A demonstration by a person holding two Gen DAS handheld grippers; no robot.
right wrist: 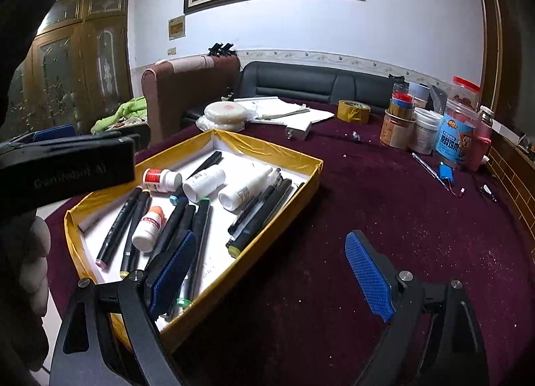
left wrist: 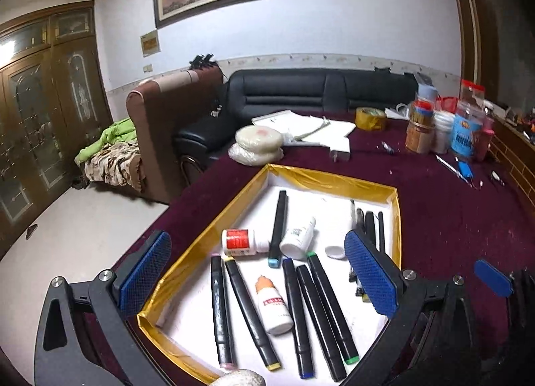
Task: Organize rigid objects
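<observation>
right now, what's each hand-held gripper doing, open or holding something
left hand-held gripper: open, holding nothing, over the gold-rimmed box of markers.
right hand-held gripper: open, holding nothing, over the box's right edge and the maroon tablecloth.

You have one gold-edged tray (left wrist: 337, 182), six markers (left wrist: 321, 305) and four small white bottles (right wrist: 204, 184) in it.

My left gripper's blue pad (left wrist: 371, 277) hides the near ends of thin black pens (left wrist: 369, 225); the pale rounded thing (left wrist: 239, 378) nearest me is cut off.
</observation>
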